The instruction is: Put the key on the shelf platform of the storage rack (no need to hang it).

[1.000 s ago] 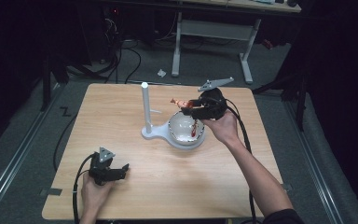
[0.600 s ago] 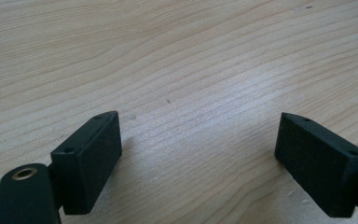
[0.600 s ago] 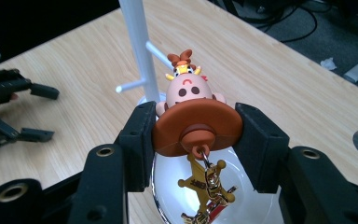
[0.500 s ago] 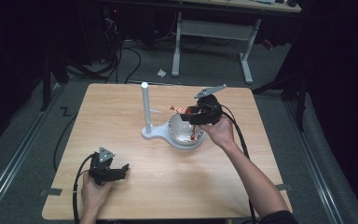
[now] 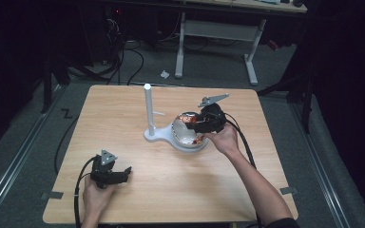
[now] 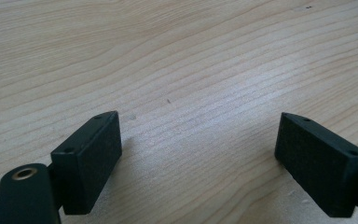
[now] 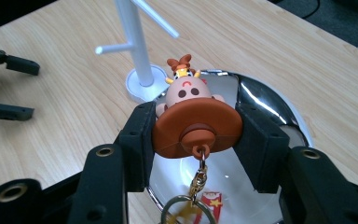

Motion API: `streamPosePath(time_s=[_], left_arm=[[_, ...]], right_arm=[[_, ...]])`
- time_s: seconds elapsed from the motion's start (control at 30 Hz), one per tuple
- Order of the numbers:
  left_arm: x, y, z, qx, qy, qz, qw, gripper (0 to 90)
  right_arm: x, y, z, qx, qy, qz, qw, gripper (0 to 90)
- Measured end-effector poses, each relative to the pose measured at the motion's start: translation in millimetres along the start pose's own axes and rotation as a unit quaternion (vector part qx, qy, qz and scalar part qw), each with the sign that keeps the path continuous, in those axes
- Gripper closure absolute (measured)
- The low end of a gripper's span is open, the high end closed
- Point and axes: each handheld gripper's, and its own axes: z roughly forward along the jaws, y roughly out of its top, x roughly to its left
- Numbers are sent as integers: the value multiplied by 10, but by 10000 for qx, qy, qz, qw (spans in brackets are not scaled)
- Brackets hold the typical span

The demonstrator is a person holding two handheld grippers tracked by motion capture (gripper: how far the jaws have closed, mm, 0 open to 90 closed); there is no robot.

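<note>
**Right Tool Clamped on Keychain Figure Above Bowl**

The right tool (image 7: 196, 135) is clenched on one keychain figure (image 7: 193, 119), a small cartoon cow with a brown hat. Both jaws press against the rim of the hat, one on each side. A metal chain and key ring (image 7: 189, 207) hang from the top of the hat, toward the camera. In the high view the right tool (image 5: 193, 124) sits over the bowl (image 5: 183, 135), held by the person's right hand (image 5: 225, 139).

The figure is held above one shiny metal bowl (image 7: 270, 107), which stands on the counter (image 7: 60, 126). A small red and yellow item (image 7: 211, 201) lies inside the bowl; what it is cannot be told.

One white stand (image 7: 137, 46) rises just beside the bowl, with a round base and short side pegs. In the high view its post (image 5: 148, 109) stands upright, to the left of the bowl.

The left tool (image 6: 198, 156) is released: its jaws stand wide apart, grasping nothing, close over the bare wooden counter (image 6: 191, 56). In the high view the left tool (image 5: 123, 173) sits near the front left corner of the counter, well apart from the bowl, in the person's left hand (image 5: 95, 192).

Count: two tools, one figure, one bowl, one stand.
</note>
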Motion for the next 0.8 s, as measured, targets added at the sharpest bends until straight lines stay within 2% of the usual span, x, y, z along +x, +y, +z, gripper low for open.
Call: streamPosePath(time_s=[0.3,0.67,0.8], left_arm=[[2,0,-1,5,2,12,10000,150],[0,0,0,0,1,2,10000,150],[0,0,0,1,2,-1,10000,149]], right_arm=[[-89,-111,98,153,-86,141,9997,510],[-213,-165,250,382,-200,263,9987,510],[-256,-180,312,466,-244,380,9979,510]])
